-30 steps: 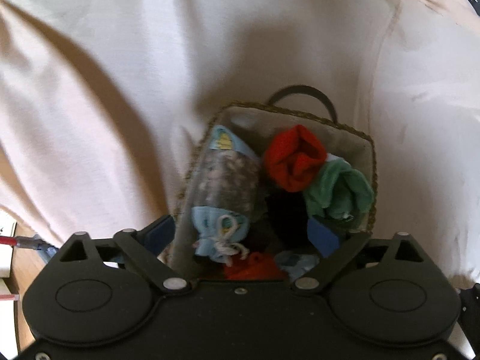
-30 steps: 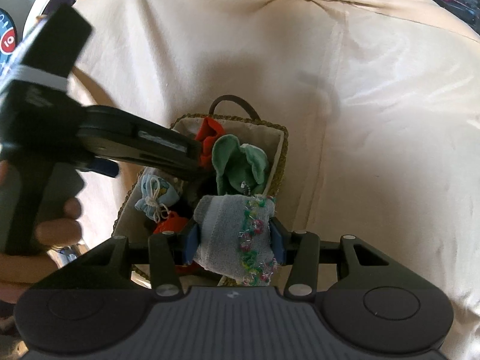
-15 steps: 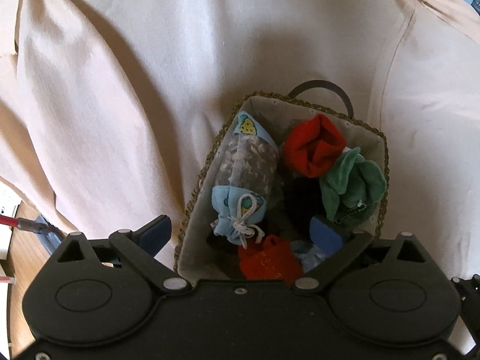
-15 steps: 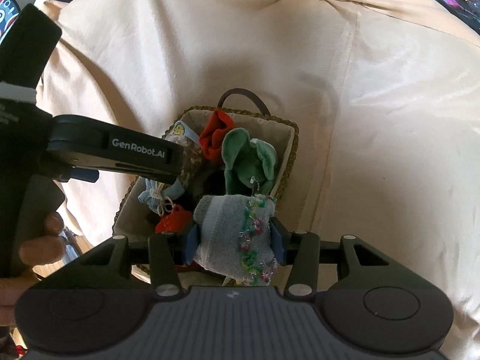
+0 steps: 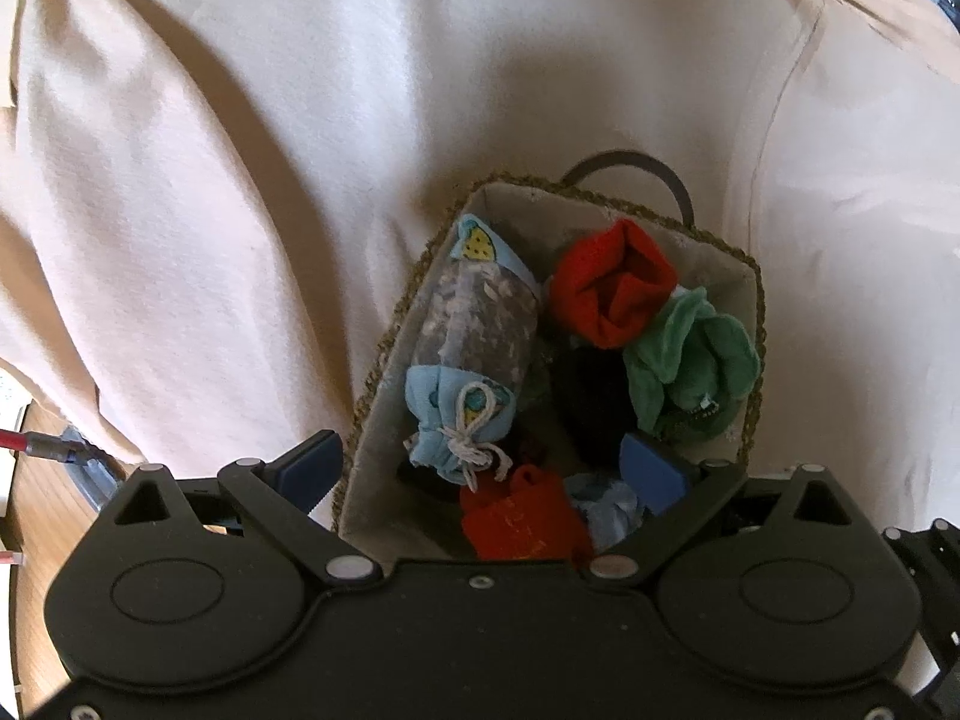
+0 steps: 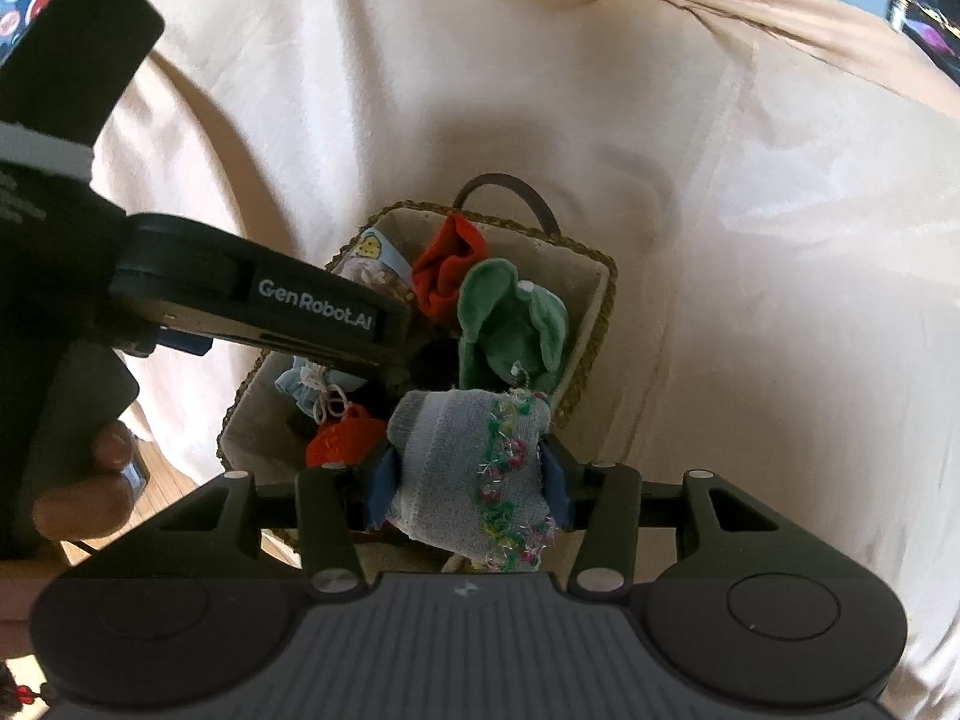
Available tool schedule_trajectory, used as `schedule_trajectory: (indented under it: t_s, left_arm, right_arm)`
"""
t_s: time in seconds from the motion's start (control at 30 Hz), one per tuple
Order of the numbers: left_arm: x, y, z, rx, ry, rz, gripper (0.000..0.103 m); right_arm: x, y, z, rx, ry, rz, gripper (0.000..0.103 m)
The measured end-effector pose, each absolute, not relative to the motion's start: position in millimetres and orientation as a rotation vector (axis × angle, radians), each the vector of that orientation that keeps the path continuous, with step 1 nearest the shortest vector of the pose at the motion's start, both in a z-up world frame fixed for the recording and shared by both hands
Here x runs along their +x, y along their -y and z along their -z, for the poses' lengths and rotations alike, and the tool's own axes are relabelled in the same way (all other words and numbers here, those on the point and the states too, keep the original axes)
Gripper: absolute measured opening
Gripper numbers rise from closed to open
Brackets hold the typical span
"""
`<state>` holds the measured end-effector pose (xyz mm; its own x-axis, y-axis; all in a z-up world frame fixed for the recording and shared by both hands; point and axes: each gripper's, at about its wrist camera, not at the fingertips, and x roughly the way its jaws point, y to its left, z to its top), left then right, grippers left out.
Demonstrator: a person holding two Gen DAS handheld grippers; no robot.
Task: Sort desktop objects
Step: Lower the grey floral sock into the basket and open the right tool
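A woven basket point(image 5: 606, 199) with a dark handle sits on cream cloth and holds several rolled socks: a red one point(image 5: 612, 294), a green one point(image 5: 690, 360), a grey speckled one point(image 5: 474, 324) and a light-blue tied bundle point(image 5: 462, 420). My left gripper point(image 5: 480, 471) hangs open over the basket's near end. One finger is outside the left wall, the other is inside, and nothing is gripped. In the right wrist view my right gripper point(image 6: 469, 480) is shut on a grey rolled sock point(image 6: 456, 468) with coloured tinsel trim, just above the basket's near right rim point(image 6: 606, 300).
Cream cloth point(image 5: 240, 180) covers the surface all around the basket. A wooden floor strip and a red-tipped cable point(image 5: 36, 441) show at the lower left. The left tool's black housing point(image 6: 312, 306), held by a hand point(image 6: 90, 480), reaches over the basket's left side.
The right wrist view has rolled a little, so the basket looks more tilted. The grey sock stays gripped in the same place. The left gripper stays open over the basket.
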<state>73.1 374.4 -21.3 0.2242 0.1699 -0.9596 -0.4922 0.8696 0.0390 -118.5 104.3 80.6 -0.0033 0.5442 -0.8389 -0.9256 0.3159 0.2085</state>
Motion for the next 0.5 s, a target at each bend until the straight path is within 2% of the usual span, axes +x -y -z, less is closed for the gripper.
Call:
schedule_trajectory:
  t_s: [0.17, 0.5]
  left_arm:
    - [70.9, -384.0, 10.4, -0.307, -1.231, -0.505, 0.096]
    - [67.7, -394.4, 9.4, -0.331, -1.218, -0.531, 0.096]
  right_arm:
    - [-117.0, -116.9, -79.3, -0.482, -1.044, -1.254, 0.051]
    - [-113.6, -122.9, -72.2, -0.432, -1.074, -1.273, 0.060]
